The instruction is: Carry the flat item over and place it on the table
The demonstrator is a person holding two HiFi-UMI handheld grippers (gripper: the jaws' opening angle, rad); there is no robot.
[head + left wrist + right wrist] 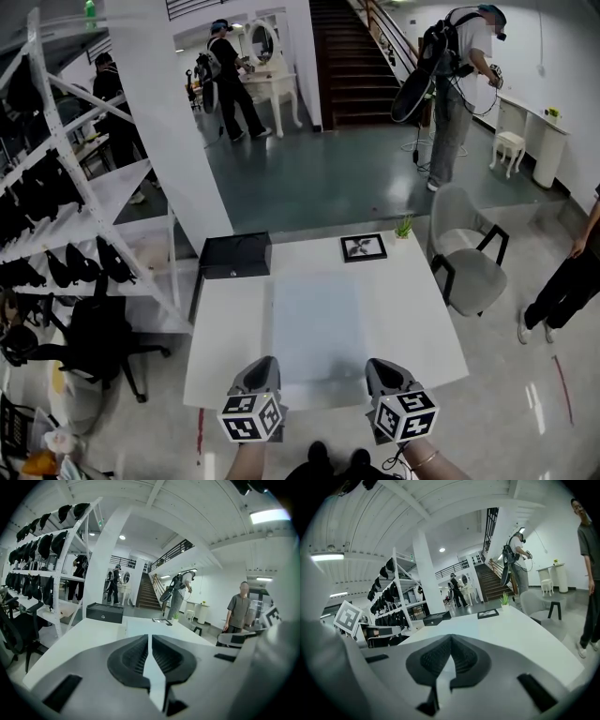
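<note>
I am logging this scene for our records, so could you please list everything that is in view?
table: one, white, centre
flat sheet: one, pale, over the table's middle
box: one, black, table's far left corner
framed picture: one, black frame, table's far edge
plant: one, green, table's far right corner
armchair: one, grey, right of table
office chair: one, black, left of table
shelving: one, white, left, holding black items
stool: one, white, far right
people: four, around the room
left gripper: one, grey, jaws shut on the sheet's near edge
right gripper: one, grey, likewise
</note>
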